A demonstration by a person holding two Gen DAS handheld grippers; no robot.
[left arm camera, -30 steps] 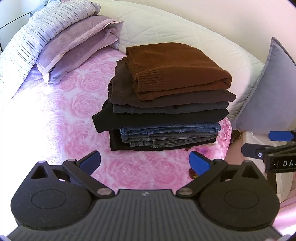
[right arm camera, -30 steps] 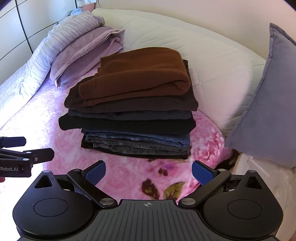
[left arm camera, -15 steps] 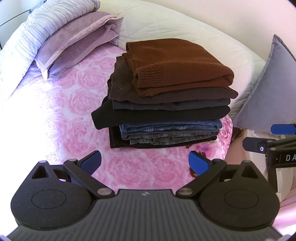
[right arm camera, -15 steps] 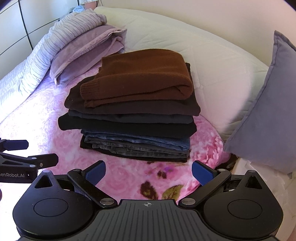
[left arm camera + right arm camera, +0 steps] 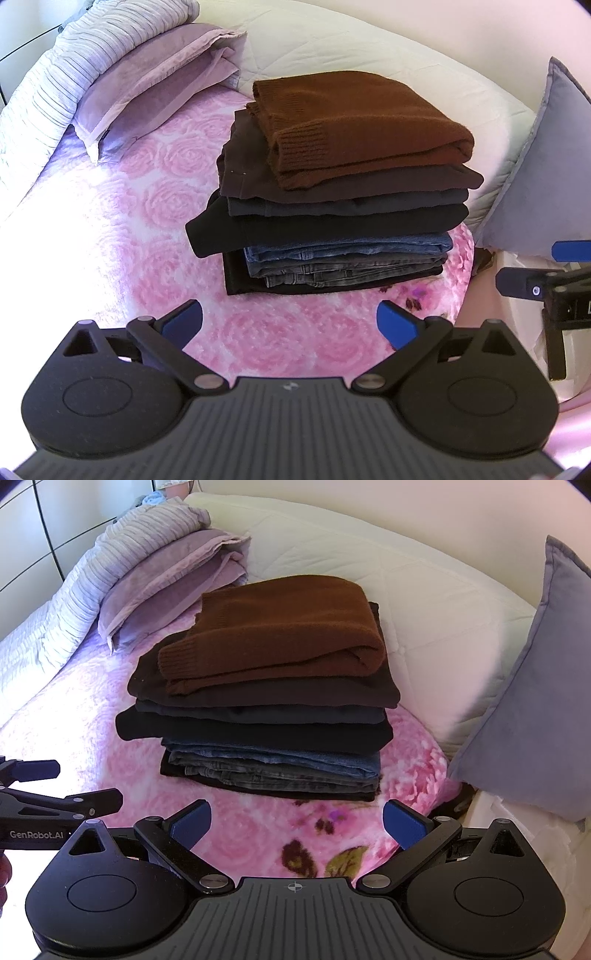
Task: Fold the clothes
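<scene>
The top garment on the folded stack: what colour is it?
The sweater is rust brown, with a ribbed cuff. It shows best in the right wrist view.

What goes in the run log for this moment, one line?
left tongs open, empty | right tongs open, empty | brown sweater folded atop clothes stack | stack on pink blanket | nothing held

The left claw (image 5: 289, 324) is wide open, and its two blue fingertips (image 5: 183, 320) are far apart with nothing between them. The right claw (image 5: 296, 826) is wide open too and holds nothing. The two claws sit side by side, near each other, both pointing forward. A bit of a hand (image 5: 3, 877) shows at the left edge behind the left claw, maybe a finger.
</scene>
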